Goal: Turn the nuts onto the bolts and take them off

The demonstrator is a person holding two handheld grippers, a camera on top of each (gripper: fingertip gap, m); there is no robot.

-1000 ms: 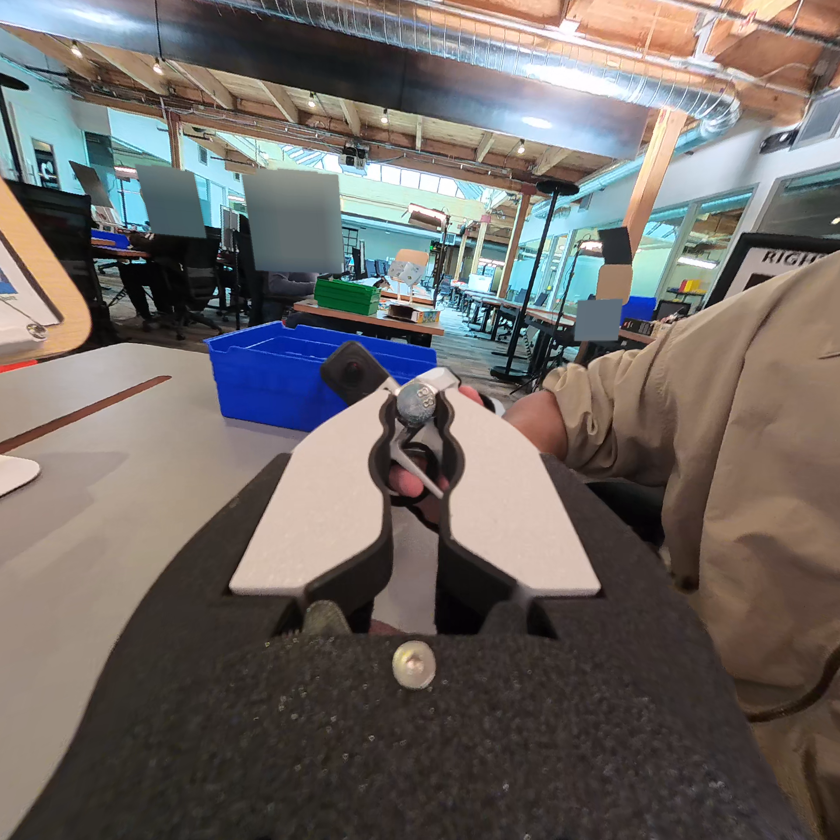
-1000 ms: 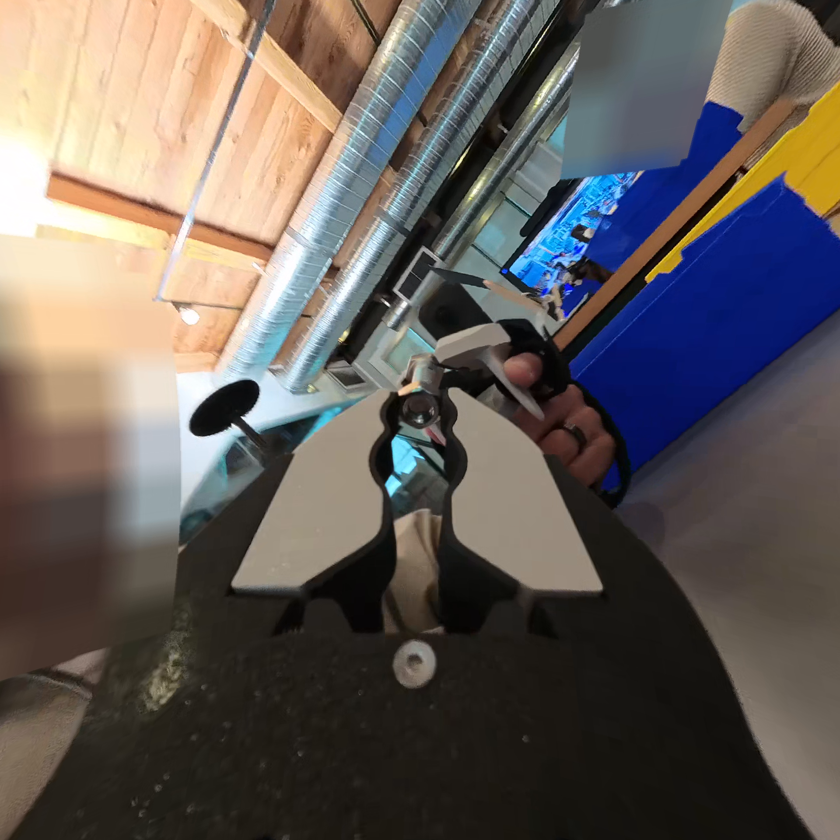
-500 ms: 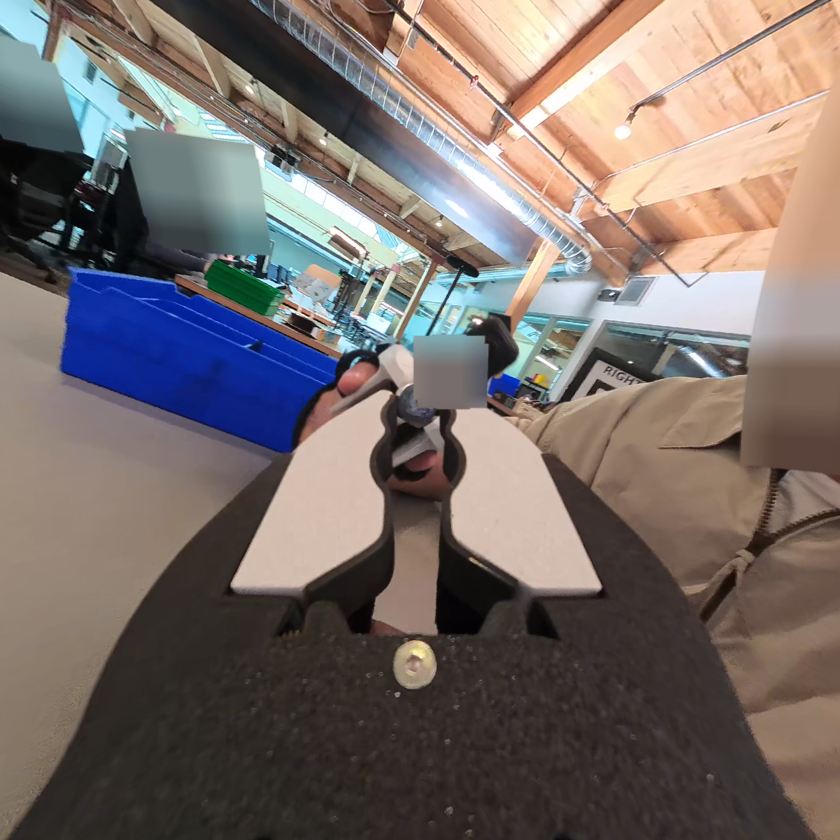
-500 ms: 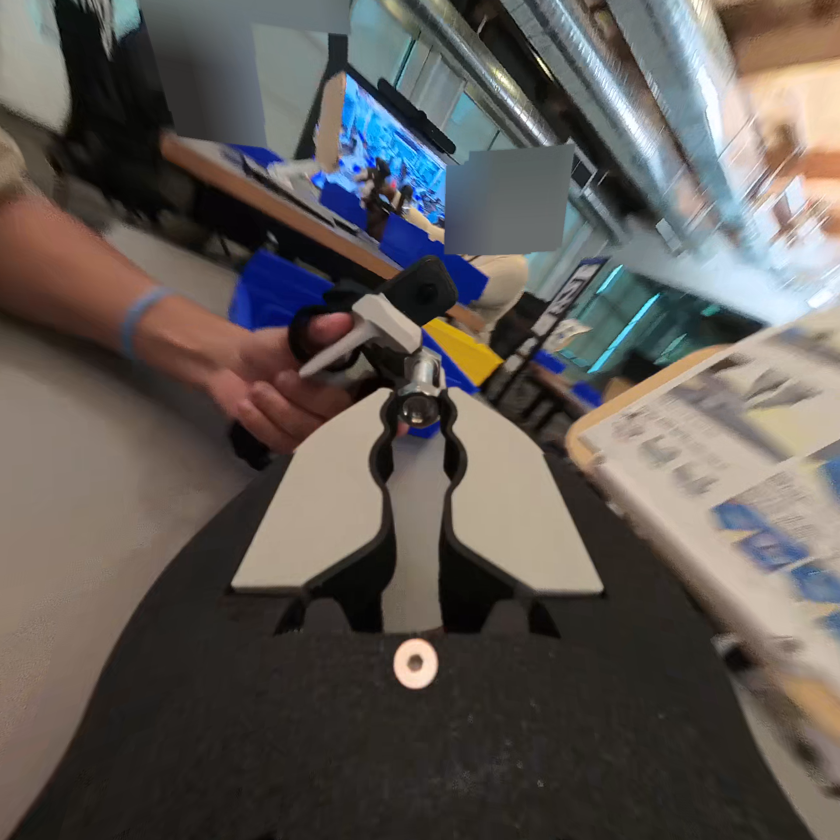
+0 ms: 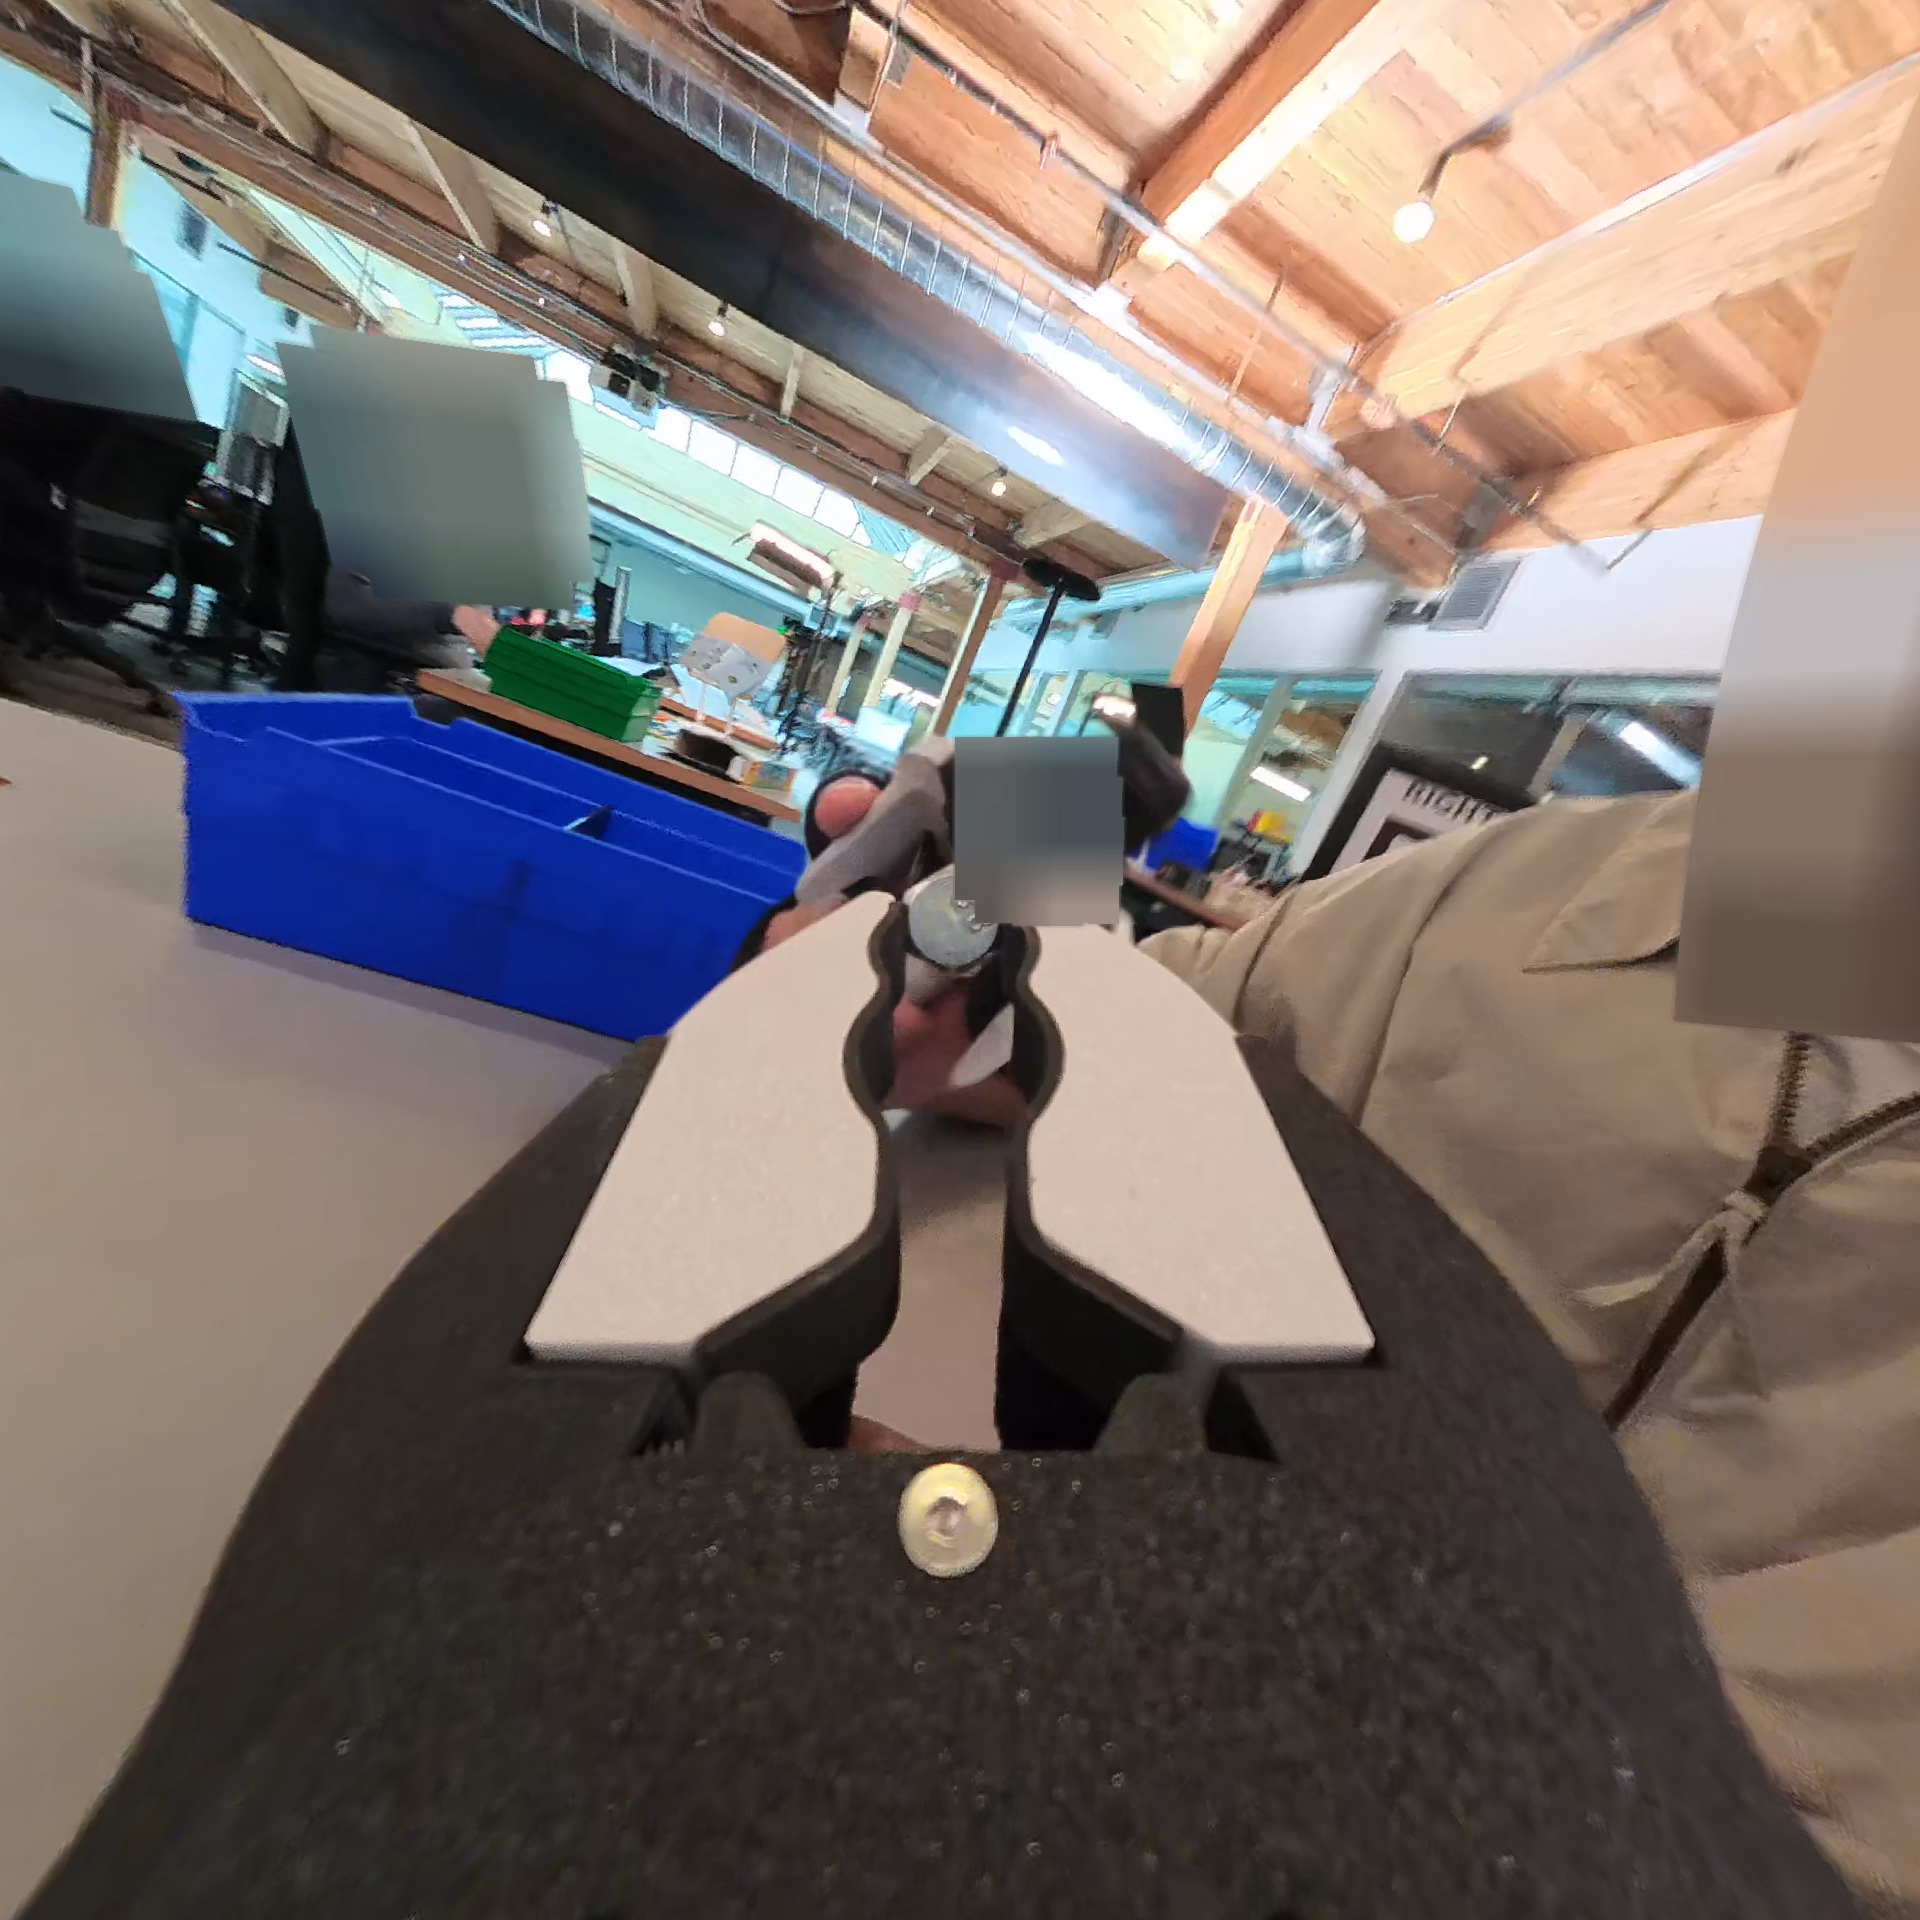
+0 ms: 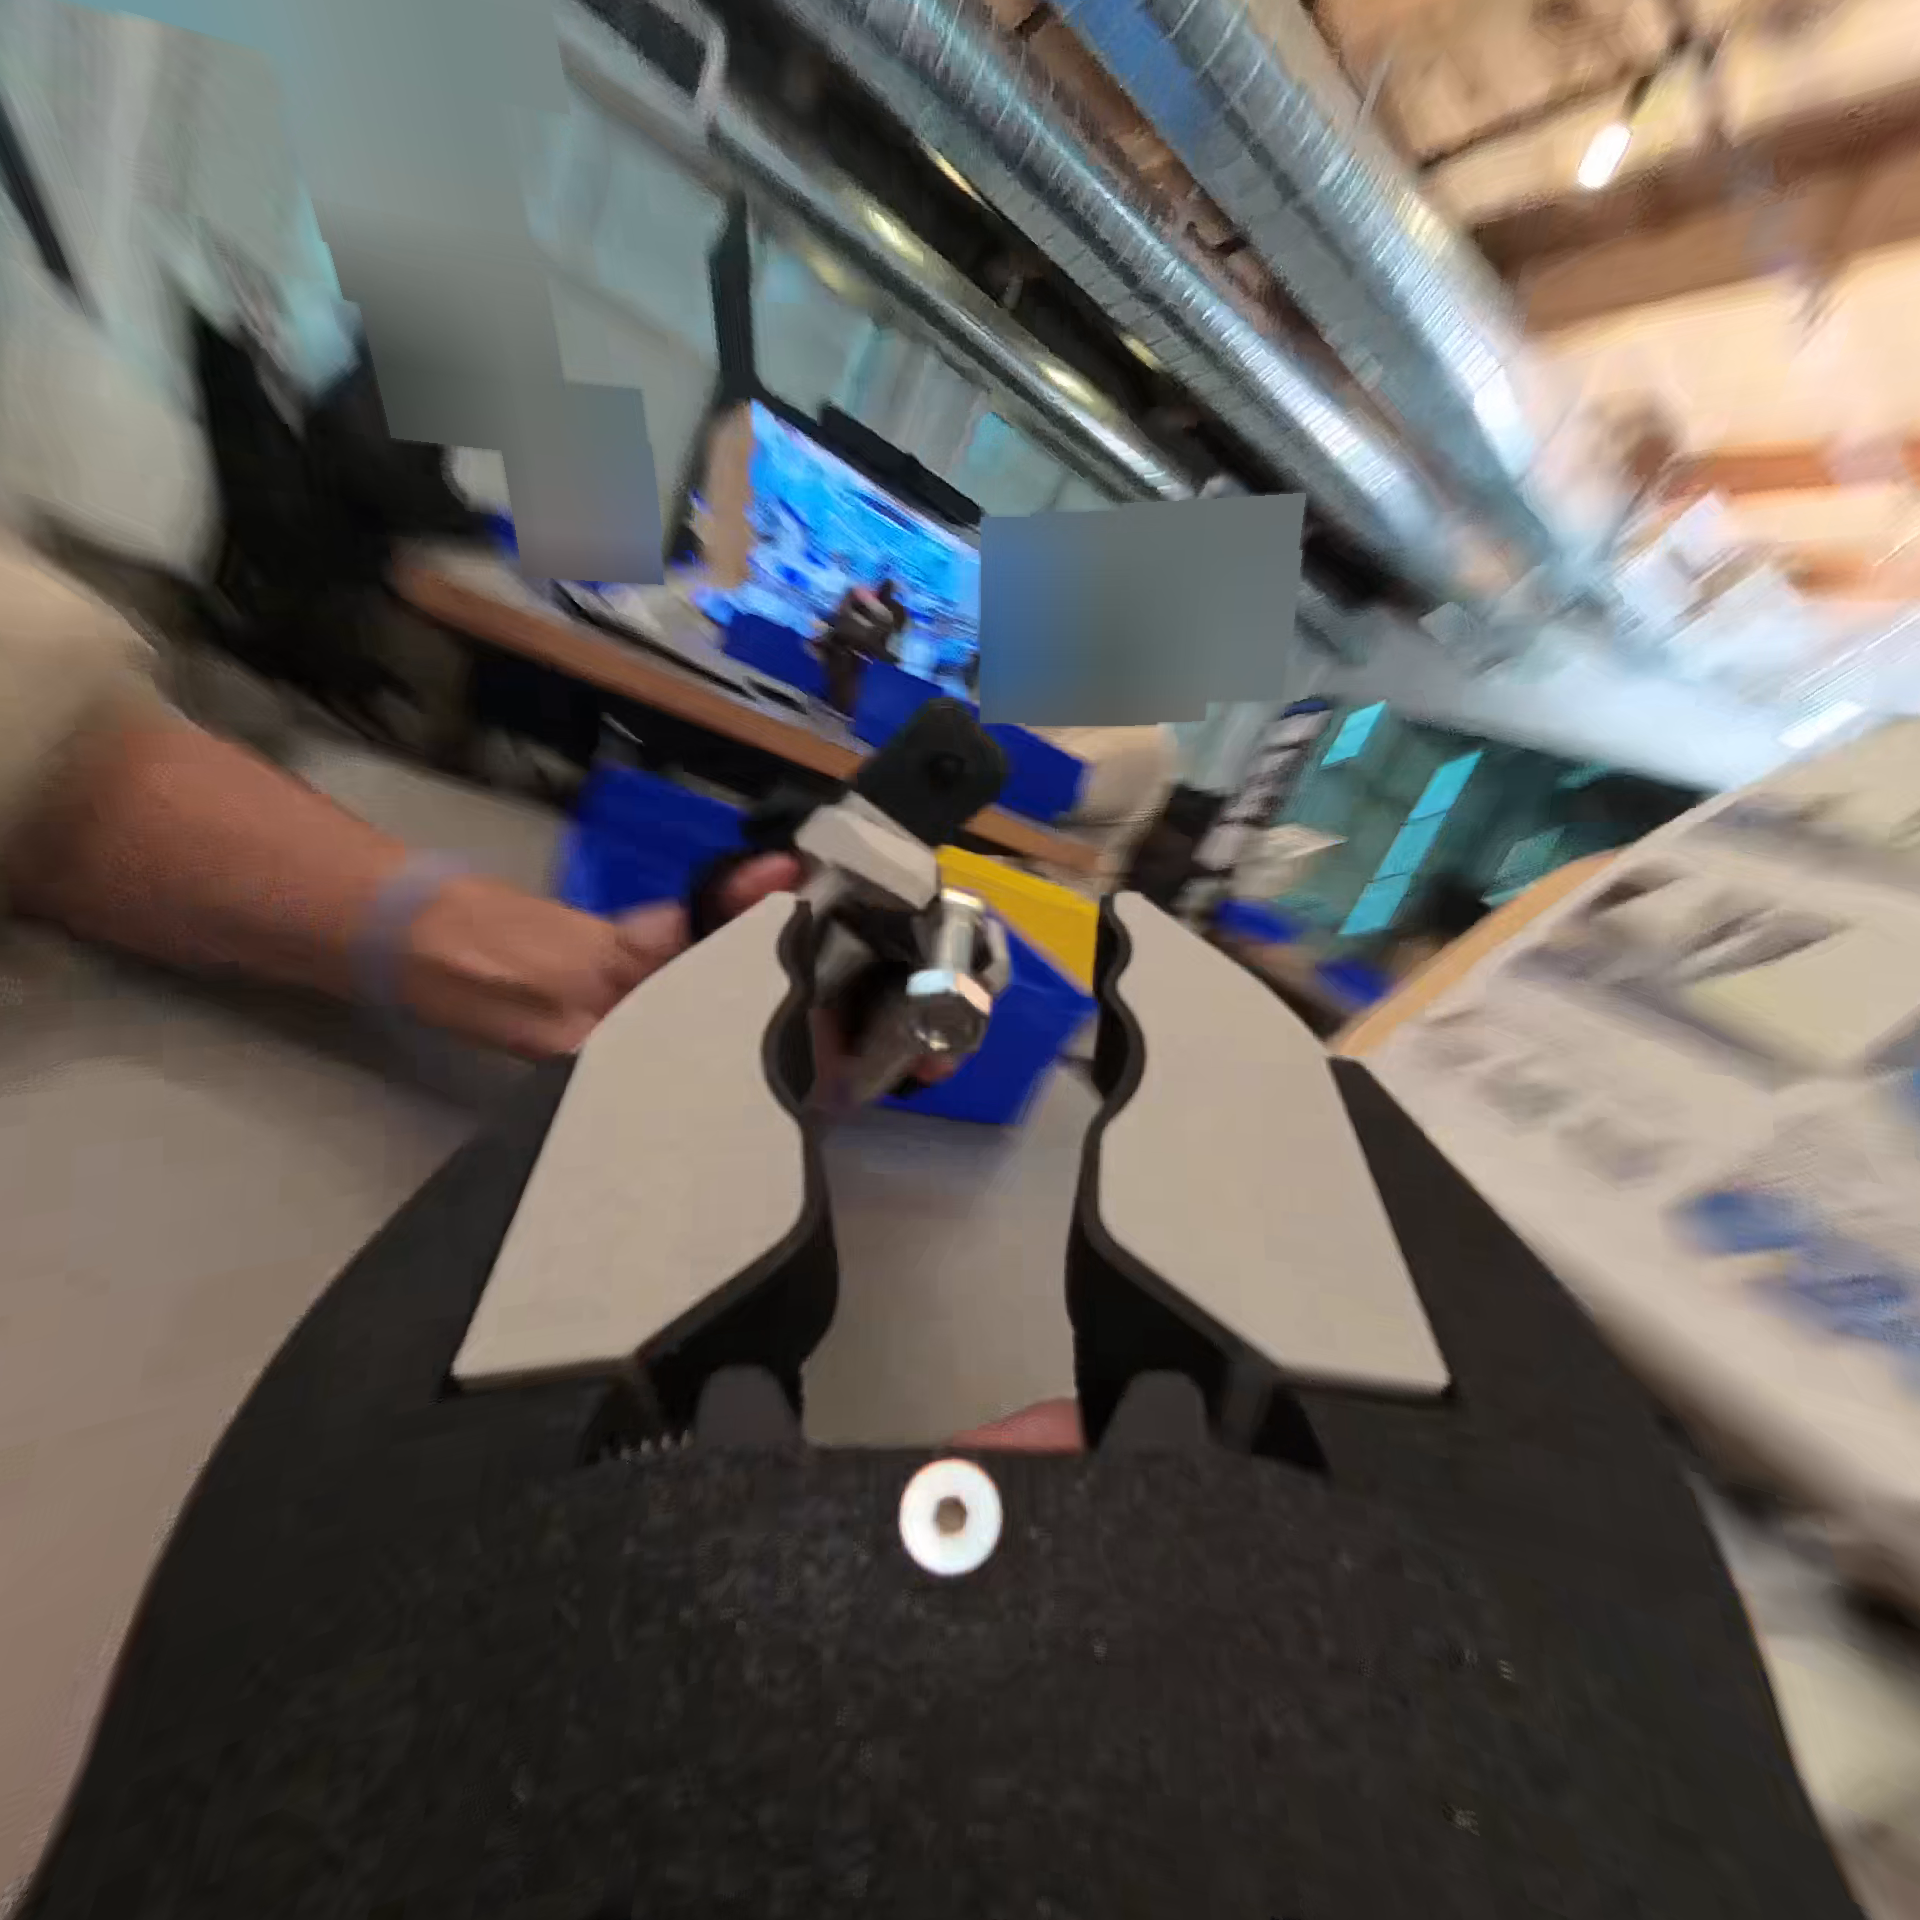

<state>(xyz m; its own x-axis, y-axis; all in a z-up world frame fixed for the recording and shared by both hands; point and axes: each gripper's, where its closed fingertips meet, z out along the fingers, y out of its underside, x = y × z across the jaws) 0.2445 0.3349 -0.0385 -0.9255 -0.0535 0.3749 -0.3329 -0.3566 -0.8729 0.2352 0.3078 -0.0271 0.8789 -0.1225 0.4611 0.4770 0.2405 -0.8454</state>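
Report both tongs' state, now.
Left tongs: shut on the bolt, gripping its head.
Right tongs: open, jaws wide apart on either side of the nut on the bolt's end, not touching it.

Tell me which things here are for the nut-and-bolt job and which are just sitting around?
For the job:
- bolt
- nut on the bolt
- left gripper, shut on the bolt's head
- right gripper, open around the nut

Just sitting around:
- blue bin on the grey table
- green trays far behind
- printed sheet
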